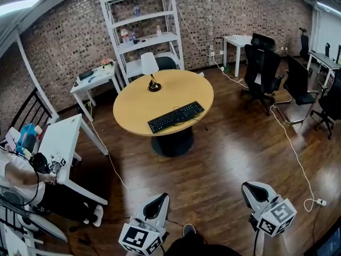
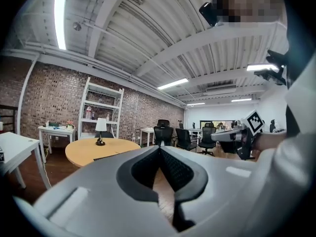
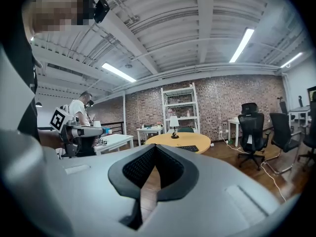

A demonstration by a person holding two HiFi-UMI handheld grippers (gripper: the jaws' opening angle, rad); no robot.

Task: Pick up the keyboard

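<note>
**Both grippers closed and empty, keyboard out on the round surface**

Nearest, the left gripper [image 1: 158, 200] and right gripper [image 1: 253, 188] hang side by side over the wooden floor [image 1: 229, 153], each with its jaws pressed together and nothing between them. Farther off, well apart from both, the black keyboard [image 1: 176, 116] lies slanted on the near right part of the round yellow surface [image 1: 136, 108]. A small lamp [image 1: 151, 71] stands beyond it.

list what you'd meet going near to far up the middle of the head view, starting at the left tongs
left tongs -> keyboard -> lamp -> white shelf unit
</note>
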